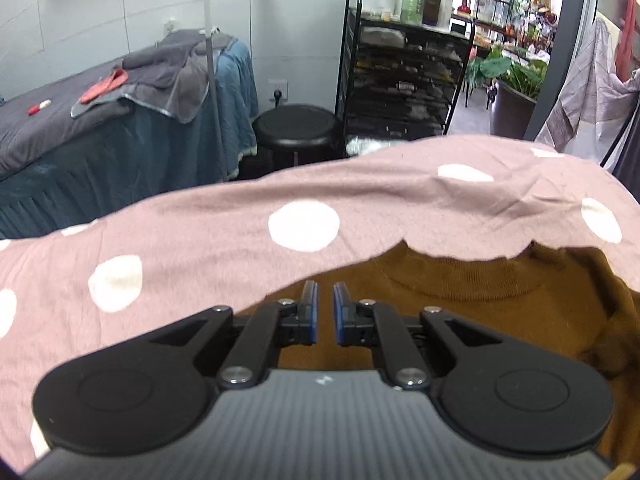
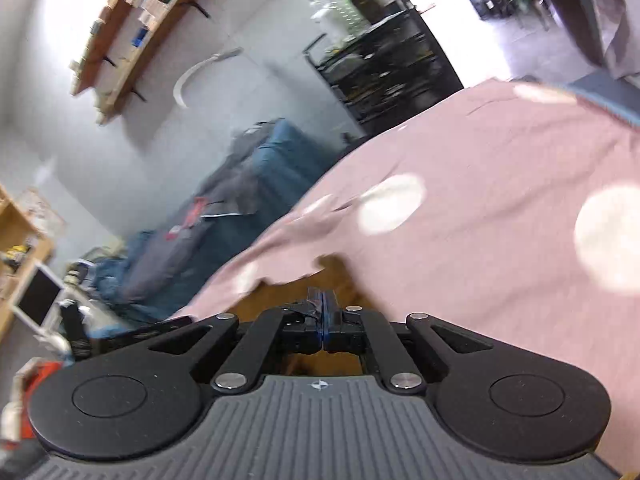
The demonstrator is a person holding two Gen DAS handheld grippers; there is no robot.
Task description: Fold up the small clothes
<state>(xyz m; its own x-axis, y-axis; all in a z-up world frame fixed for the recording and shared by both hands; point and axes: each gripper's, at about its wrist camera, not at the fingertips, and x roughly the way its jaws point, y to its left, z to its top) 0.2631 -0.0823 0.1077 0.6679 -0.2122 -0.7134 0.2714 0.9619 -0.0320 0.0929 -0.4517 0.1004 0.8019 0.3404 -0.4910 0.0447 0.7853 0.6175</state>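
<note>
A mustard-brown knit sweater (image 1: pixel 500 312) lies on a pink sheet with white dots (image 1: pixel 200 232), its ribbed neckline toward the far side. My left gripper (image 1: pixel 325 292) hovers low over the sweater's left shoulder with a narrow gap between its blue pads, nothing between them. In the right wrist view, my right gripper (image 2: pixel 322 300) is shut, jaws pressed together over a bit of the brown sweater (image 2: pixel 296 284) at its edge; whether cloth is pinched is hidden. That view is tilted and blurred.
Beyond the pink sheet stand a black stool (image 1: pixel 296 128), a black wire rack with bottles (image 1: pixel 404 72) and a grey-and-blue covered bed (image 1: pixel 120 112). Wooden wall shelves (image 2: pixel 132 28) show in the right wrist view.
</note>
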